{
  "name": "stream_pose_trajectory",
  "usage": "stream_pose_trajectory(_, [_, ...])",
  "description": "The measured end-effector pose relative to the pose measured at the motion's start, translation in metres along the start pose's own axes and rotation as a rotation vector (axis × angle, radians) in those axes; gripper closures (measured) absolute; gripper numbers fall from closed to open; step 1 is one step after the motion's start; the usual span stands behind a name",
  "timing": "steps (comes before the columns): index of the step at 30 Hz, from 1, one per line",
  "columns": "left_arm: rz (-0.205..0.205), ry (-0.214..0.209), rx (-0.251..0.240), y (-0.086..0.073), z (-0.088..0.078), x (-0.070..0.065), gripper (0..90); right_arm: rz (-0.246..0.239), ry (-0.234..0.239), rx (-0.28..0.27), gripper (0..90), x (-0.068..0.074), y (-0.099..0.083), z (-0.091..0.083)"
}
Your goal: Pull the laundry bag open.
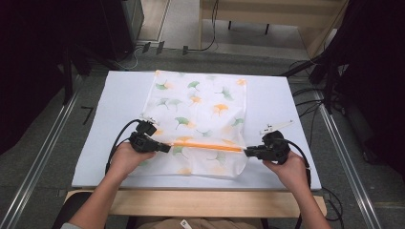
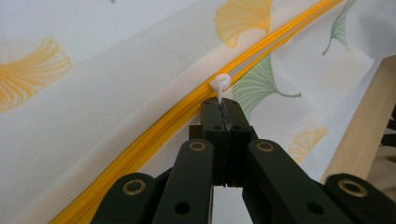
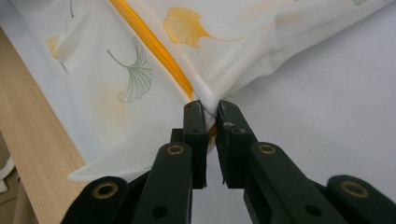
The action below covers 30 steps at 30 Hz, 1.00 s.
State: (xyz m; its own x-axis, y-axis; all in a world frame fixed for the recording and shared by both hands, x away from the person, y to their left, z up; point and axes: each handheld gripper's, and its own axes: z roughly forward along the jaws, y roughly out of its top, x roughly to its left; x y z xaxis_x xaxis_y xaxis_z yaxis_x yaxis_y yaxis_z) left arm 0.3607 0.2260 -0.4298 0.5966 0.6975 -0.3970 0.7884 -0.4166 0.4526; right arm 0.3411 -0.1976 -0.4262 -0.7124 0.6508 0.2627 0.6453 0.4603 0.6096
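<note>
Lying flat on the white table mat point(image 1: 114, 95), the mesh laundry bag point(image 1: 200, 109) printed with ginkgo leaves has an orange zipper point(image 1: 205, 144) running across its near part. At the zipper's left end, the left gripper point(image 1: 165, 148) has its jaws pressed together on the white zipper pull point(image 2: 219, 84). At the zipper's right end, the right gripper point(image 1: 248, 152) is clamped on the bag's bunched corner fabric point(image 3: 210, 100), lifting that edge slightly off the mat.

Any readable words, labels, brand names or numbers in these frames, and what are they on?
None can be read.
The mesh bag carries only printed ginkgo leaves, no lettering.
The orange zipper and its white pull tab are unmarked.
A small white tag at the person's waist is too small to read.
</note>
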Motion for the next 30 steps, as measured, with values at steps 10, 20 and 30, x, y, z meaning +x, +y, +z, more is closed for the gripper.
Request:
stream_pose_trajectory(10, [-0.017,0.013,-0.007,-0.012,-0.016,0.014,90.0,-0.001,0.001,0.003,84.7,0.000,0.000,0.001])
stream_pose_trajectory(20, [-0.020,0.008,-0.001,-0.012,-0.015,0.013,90.0,0.002,-0.001,0.006,84.8,-0.001,0.000,0.001])
stream_pose_trajectory(30, [-0.021,0.005,0.001,-0.013,-0.015,0.014,90.0,0.004,-0.003,0.007,84.7,-0.002,0.000,0.001])
